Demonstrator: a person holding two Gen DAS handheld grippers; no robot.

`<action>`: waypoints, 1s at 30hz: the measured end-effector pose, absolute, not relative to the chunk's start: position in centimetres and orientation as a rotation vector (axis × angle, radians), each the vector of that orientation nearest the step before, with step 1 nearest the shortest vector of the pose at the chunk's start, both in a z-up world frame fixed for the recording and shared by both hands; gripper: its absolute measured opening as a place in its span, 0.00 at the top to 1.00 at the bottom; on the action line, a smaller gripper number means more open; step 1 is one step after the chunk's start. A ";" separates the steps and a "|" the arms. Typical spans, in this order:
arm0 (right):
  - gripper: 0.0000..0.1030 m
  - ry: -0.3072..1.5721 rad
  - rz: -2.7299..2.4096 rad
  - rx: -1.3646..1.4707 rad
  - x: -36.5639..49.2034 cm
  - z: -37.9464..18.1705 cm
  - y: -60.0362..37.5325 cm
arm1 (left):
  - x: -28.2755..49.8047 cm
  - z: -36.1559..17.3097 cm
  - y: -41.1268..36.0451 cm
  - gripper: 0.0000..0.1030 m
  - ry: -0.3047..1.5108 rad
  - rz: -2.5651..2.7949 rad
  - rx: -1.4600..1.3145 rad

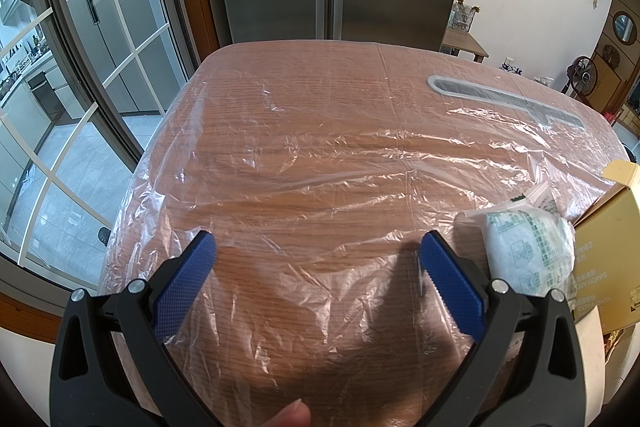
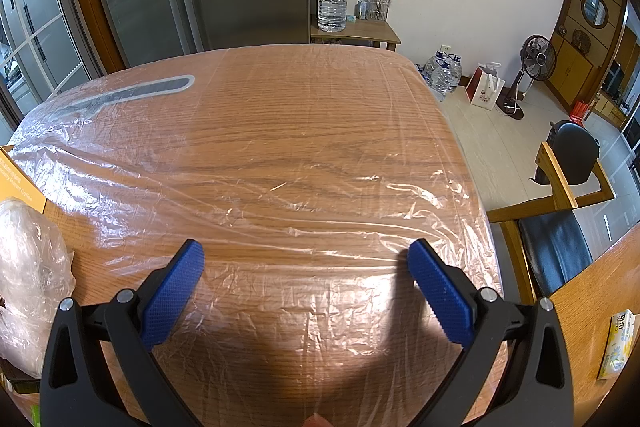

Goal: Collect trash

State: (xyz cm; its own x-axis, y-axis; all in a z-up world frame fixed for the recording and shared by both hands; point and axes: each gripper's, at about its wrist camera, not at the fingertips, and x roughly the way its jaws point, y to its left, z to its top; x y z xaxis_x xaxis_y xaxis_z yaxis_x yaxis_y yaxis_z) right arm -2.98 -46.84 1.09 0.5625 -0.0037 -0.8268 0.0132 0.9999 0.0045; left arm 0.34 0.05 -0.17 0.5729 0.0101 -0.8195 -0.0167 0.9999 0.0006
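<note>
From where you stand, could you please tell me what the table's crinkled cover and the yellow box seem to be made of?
Crinkled clear table cover: thin plastic film, glossy; wrinkles glint and wood grain shows through. Yellow box: probably matte cardboard, with printed lettering and a folded flap.

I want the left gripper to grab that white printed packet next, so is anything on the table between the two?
Nothing visible. The left gripper is open over the plastic-covered table, and the white printed packet lies just right of its right finger, against the yellow box.
</note>
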 end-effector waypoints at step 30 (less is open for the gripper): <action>0.04 0.813 -0.001 -0.029 -7.4 8.9 -45.0 | -2.2 7.3 -0.1 0.02 0.834 -0.045 -0.006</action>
